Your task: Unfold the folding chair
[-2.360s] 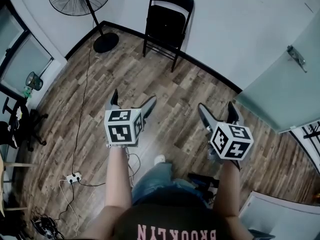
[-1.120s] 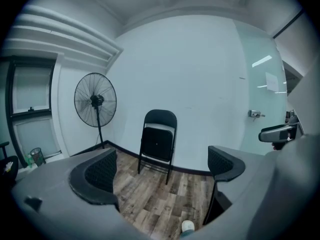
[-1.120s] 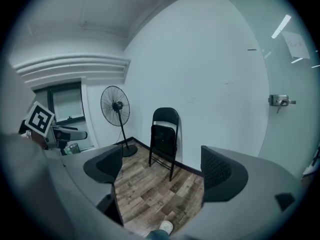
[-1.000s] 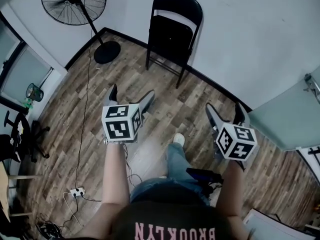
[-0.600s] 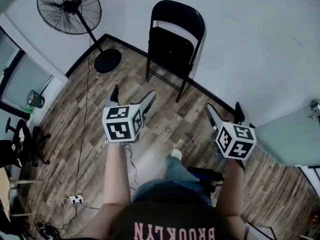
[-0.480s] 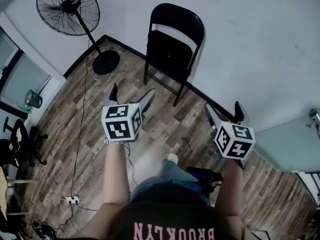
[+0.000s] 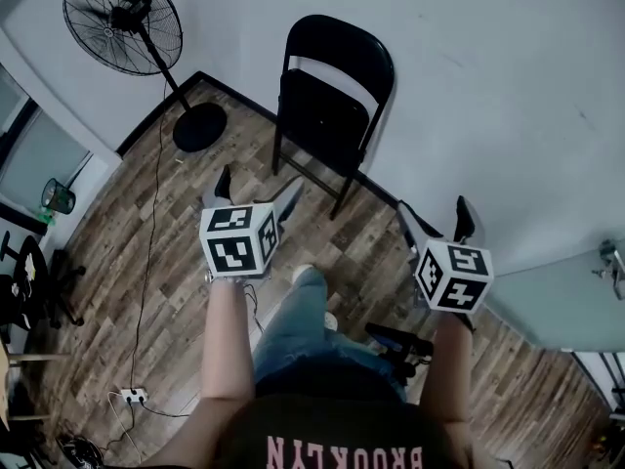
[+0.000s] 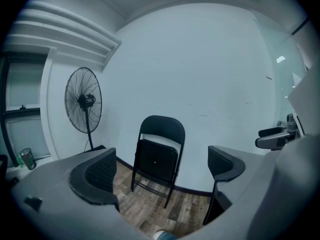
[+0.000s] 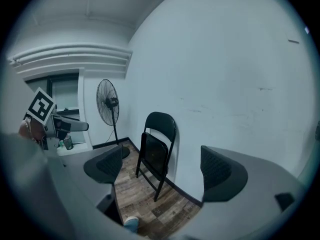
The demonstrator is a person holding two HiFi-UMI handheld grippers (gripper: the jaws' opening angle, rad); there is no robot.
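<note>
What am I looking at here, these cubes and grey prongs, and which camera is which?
No robot arm: a person holds a gripper in each hand. The head view looks down on the left gripper and right gripper, each carrying a marker cube. The two gripper views look along each gripper's fingers, which stand apart, holding nothing. Ahead, the folding chair stands folded against the wall, a standing fan to its left, on a wooden floor.

1 folding chair (image 7: 327, 106), 1 pedestal fan (image 7: 122, 29), 1 pwr strip (image 7: 130, 396), 2 grippers: left gripper (image 7: 259, 191) & right gripper (image 7: 436, 213).
</note>
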